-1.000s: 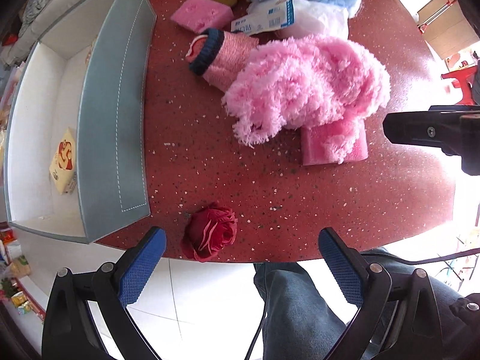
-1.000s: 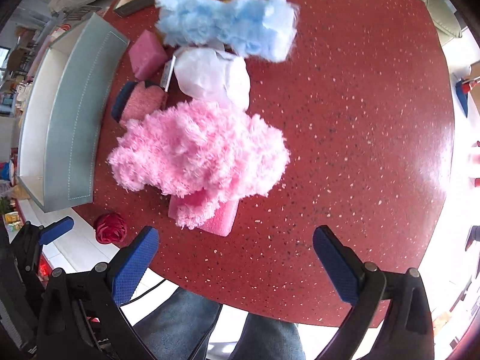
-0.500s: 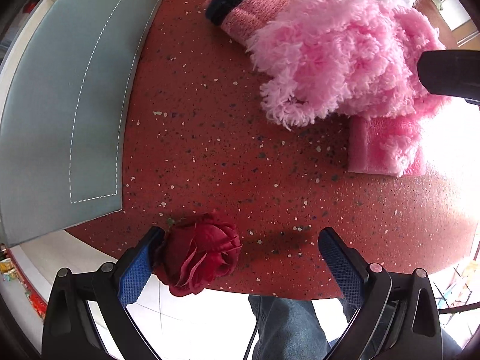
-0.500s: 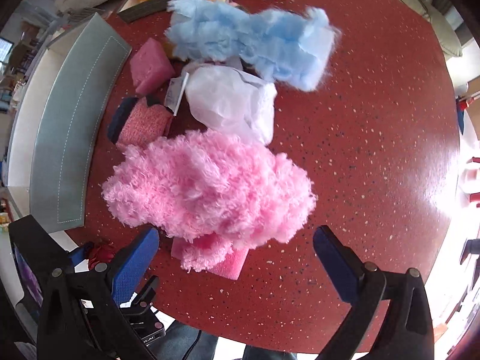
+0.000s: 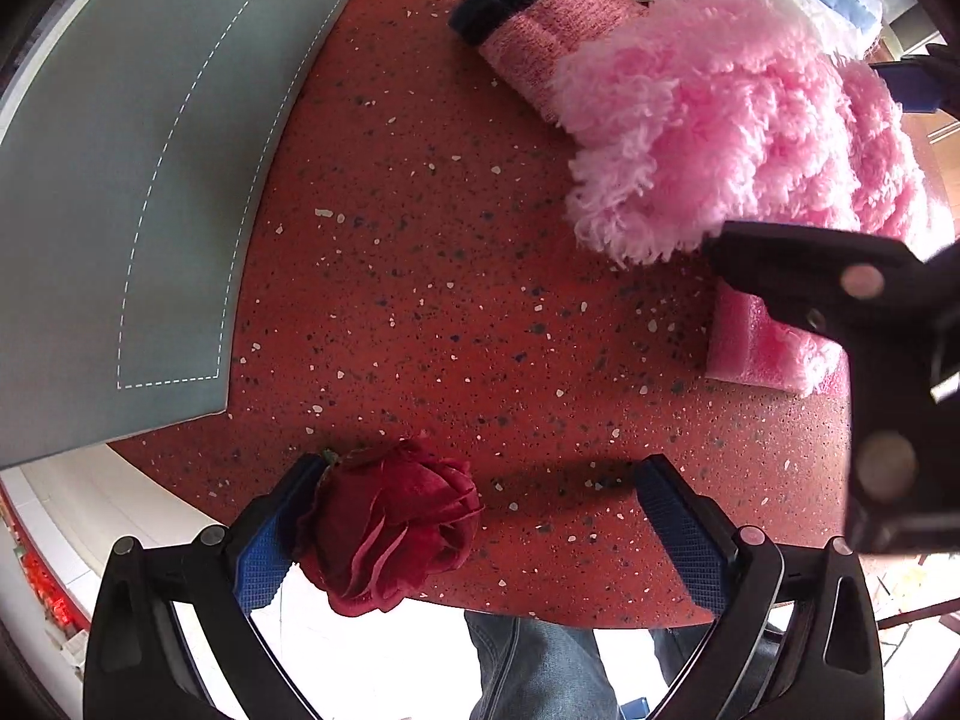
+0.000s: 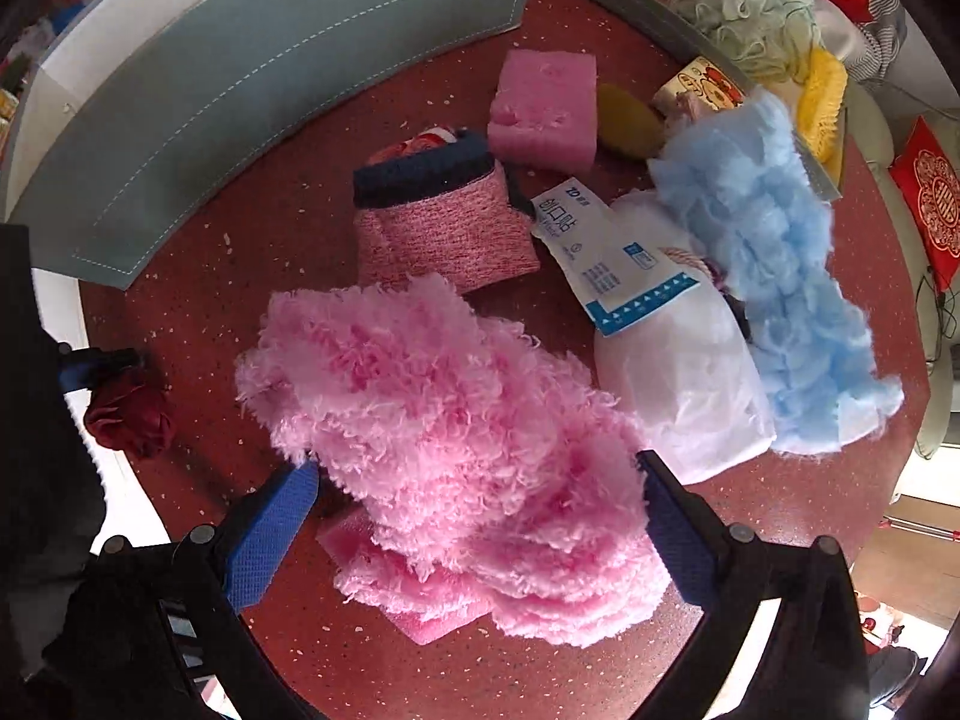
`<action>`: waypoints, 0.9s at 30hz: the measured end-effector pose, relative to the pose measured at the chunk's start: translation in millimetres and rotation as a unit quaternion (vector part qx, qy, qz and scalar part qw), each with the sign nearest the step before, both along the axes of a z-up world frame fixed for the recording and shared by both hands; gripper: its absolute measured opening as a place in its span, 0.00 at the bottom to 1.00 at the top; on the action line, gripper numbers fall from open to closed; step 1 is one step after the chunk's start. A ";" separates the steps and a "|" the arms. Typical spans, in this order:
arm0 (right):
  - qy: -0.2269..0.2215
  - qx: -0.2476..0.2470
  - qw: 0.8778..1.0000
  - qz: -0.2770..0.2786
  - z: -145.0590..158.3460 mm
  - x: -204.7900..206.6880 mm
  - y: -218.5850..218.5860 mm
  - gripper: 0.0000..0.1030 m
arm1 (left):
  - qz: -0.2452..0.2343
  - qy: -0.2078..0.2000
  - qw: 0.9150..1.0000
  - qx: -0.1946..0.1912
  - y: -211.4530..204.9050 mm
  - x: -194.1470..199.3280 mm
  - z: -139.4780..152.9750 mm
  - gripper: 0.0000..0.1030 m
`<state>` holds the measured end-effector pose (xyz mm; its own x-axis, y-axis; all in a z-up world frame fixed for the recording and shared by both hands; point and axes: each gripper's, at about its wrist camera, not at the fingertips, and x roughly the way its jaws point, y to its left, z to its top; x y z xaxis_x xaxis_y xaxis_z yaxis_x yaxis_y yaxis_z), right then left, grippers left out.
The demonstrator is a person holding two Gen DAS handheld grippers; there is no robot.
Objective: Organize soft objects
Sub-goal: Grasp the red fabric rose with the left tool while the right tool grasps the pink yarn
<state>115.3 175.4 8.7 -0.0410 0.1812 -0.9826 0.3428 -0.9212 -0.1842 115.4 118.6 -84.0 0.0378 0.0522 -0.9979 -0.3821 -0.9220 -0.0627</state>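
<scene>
Both grippers have dropped closer to the red table since a second ago. On the left, the left gripper is spread wide around the red fabric rose at the table edge, petals touching only its left finger. Centring before closing should stop the rose slipping off. To the right, the right gripper, also spread, straddles the fluffy pink cloth; a deep, central pinch seems best

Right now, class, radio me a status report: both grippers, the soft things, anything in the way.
Left gripper open, red fabric rose against its left finger. Right gripper open, straddling pink fluffy cloth. Pink sponge pinned underneath.
</scene>
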 end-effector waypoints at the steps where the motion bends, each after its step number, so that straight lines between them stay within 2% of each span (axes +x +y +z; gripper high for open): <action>1: -0.002 0.003 1.000 -0.003 -3.9 -3.4 0.6 1.00 | 0.000 0.002 1.000 0.000 -1.5 5.5 0.3 0.99; 2: -0.004 0.006 1.000 -0.005 -7.7 -7.4 2.0 0.98 | 0.001 0.003 1.000 0.000 -1.6 6.6 0.3 0.99; 4: -0.013 0.024 1.000 -0.012 -16.9 -13.5 -0.6 0.81 | 0.000 -0.003 1.000 -0.003 -2.8 7.8 0.0 0.99; 5: -0.020 0.035 0.999 -0.019 -20.8 -14.8 1.4 0.58 | 0.001 -0.009 1.000 -0.005 -2.5 7.4 -0.4 0.99; 8: -0.022 0.036 0.997 -0.061 -18.0 -17.5 12.6 0.51 | 0.004 -0.020 1.000 -0.009 0.8 1.7 2.1 0.99; 9: -0.019 0.026 0.997 -0.074 -12.2 -16.3 18.1 0.50 | 0.006 -0.023 1.000 -0.010 -0.4 -1.6 1.8 0.98; 11: -0.006 0.024 0.996 -0.081 0.8 -13.6 21.4 0.50 | 0.010 -0.021 1.000 -0.008 -3.0 -4.8 6.3 0.88; 13: 0.011 0.013 0.996 -0.087 18.1 -6.5 22.7 0.50 | 0.005 -0.016 1.000 -0.004 -9.2 -6.3 11.4 0.62; 14: 0.020 0.005 0.995 -0.093 27.6 -3.6 24.3 0.50 | 0.002 -0.015 1.000 -0.002 -12.1 -6.5 14.5 0.55; 15: 0.032 -0.002 0.995 -0.099 36.7 -2.1 26.9 0.50 | 0.001 -0.018 1.000 0.005 -17.5 -6.9 16.4 0.42; 19: 0.071 -0.033 0.988 -0.132 70.4 9.1 31.3 0.50 | 0.001 -0.035 0.999 0.037 -32.1 -8.3 24.0 0.40; 22: 0.088 -0.056 0.981 -0.165 92.2 13.0 62.3 0.50 | -0.007 -0.037 0.998 0.054 -37.2 -9.6 32.4 0.40; 27: 0.097 -0.087 0.968 -0.214 108.2 36.5 75.1 0.50 | -0.026 -0.035 0.997 0.066 -31.7 -16.7 50.7 0.40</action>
<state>151.8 250.5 116.9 -0.1847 0.0554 -0.9812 -0.1025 -0.9941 -0.0369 98.7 86.8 -33.3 0.1141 0.1787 -0.9773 -0.4197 -0.8829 -0.2104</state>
